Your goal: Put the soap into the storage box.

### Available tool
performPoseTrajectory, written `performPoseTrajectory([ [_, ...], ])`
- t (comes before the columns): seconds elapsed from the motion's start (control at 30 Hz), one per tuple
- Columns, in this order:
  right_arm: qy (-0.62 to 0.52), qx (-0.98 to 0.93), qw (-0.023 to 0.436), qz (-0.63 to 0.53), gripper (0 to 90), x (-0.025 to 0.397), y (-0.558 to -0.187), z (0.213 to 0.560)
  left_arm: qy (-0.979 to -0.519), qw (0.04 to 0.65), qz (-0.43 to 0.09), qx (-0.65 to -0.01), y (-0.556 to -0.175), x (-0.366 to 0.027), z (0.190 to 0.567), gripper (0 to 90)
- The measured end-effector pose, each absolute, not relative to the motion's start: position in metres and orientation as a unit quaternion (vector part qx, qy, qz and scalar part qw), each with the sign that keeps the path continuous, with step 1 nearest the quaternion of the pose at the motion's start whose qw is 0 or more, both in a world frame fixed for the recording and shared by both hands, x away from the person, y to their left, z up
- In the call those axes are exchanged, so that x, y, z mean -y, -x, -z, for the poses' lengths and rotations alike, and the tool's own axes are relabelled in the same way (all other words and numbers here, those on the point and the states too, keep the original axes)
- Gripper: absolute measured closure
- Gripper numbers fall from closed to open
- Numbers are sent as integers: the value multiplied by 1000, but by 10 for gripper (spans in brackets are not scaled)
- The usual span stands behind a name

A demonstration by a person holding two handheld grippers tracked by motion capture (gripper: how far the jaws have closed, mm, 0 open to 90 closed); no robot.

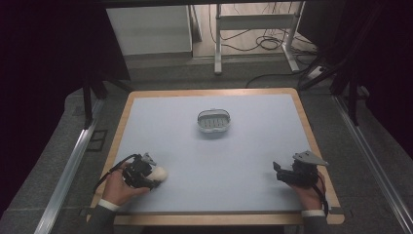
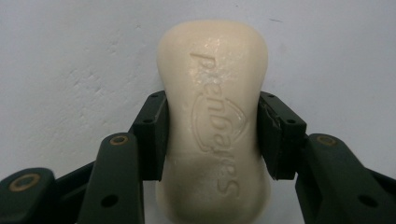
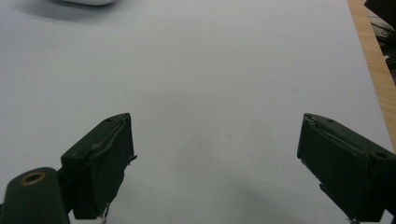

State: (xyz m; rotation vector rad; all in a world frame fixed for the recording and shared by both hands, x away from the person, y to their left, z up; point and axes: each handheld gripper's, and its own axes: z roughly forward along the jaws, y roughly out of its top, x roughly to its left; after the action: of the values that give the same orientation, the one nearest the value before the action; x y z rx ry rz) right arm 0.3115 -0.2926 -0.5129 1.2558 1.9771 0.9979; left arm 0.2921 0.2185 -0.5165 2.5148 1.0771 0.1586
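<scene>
A cream bar of soap (image 2: 215, 116) with embossed lettering lies on the pale table surface, and my left gripper (image 2: 212, 121) is shut on its waist, both pads pressed against its sides. From the high view the soap (image 1: 159, 173) pokes out of the left gripper (image 1: 155, 176) at the front left of the table. My right gripper (image 1: 277, 170) rests at the front right, jaws wide open with nothing between them; the right gripper view looks between them (image 3: 215, 144) onto bare table. A white soap dish (image 1: 213, 121) with a slotted grey insert sits at the middle of the table, toward the back.
The table (image 1: 146, 126) has a light blue-grey top with a wooden rim (image 1: 309, 129). The rim (image 3: 373, 60) runs along the right of the right gripper view, with the dish's edge (image 3: 86, 2) at the top. Beyond the far edge stand a metal frame (image 1: 253, 22) and cables on the floor.
</scene>
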Motion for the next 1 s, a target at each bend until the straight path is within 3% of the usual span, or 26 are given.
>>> performPoseTrajectory([
  [1.0, -472, -741, 295, -375, 106, 293, -312, 513, -882, 245, -65, -397, -297, -232, 490, 500],
])
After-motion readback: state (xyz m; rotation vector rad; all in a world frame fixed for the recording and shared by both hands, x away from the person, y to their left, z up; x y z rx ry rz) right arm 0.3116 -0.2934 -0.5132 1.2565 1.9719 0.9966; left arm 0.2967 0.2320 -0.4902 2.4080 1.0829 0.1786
